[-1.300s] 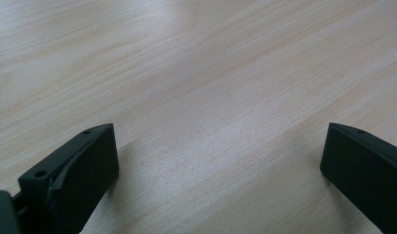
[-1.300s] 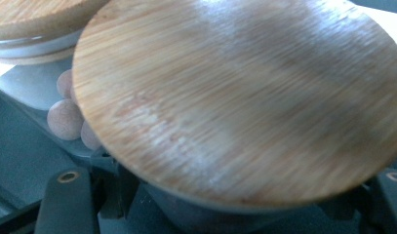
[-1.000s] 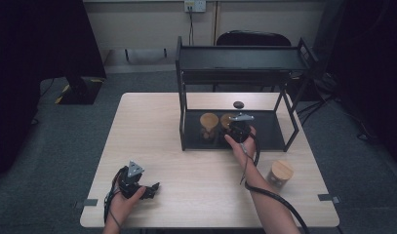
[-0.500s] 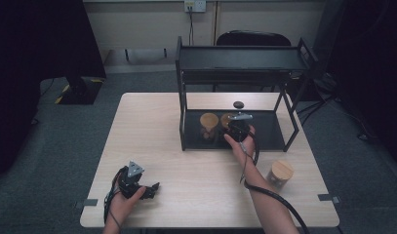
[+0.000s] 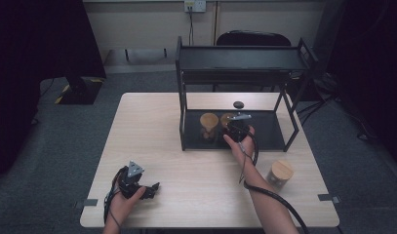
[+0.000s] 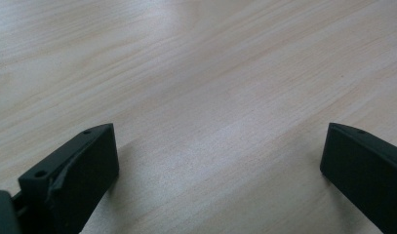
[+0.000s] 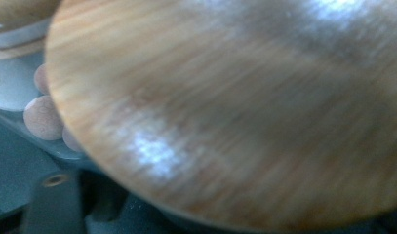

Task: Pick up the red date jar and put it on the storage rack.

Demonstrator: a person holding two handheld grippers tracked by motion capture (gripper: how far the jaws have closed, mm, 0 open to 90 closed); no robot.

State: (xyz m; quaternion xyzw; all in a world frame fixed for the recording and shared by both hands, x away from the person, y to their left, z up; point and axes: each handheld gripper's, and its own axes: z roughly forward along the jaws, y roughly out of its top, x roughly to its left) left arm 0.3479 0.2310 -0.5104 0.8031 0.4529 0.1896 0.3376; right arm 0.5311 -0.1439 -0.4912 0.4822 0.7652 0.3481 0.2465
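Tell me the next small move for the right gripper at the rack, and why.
Probably draw the right gripper slowly straight back out of the rack's lower shelf. Its jaws have just been opening, and the jar's wooden lid looms close above them, beside a second jar. Whether the pads touch it is unclear.

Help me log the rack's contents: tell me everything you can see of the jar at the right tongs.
The jar stands upright on the lower shelf of the black rack, just right of a second, similar jar. Its round wooden lid, brown-grained and glossy, looks close and blurred in the right gripper view. The right tongs meet it from the near side, hiding most of its body. Their jaws have just been opening; whether they press on it cannot be told.
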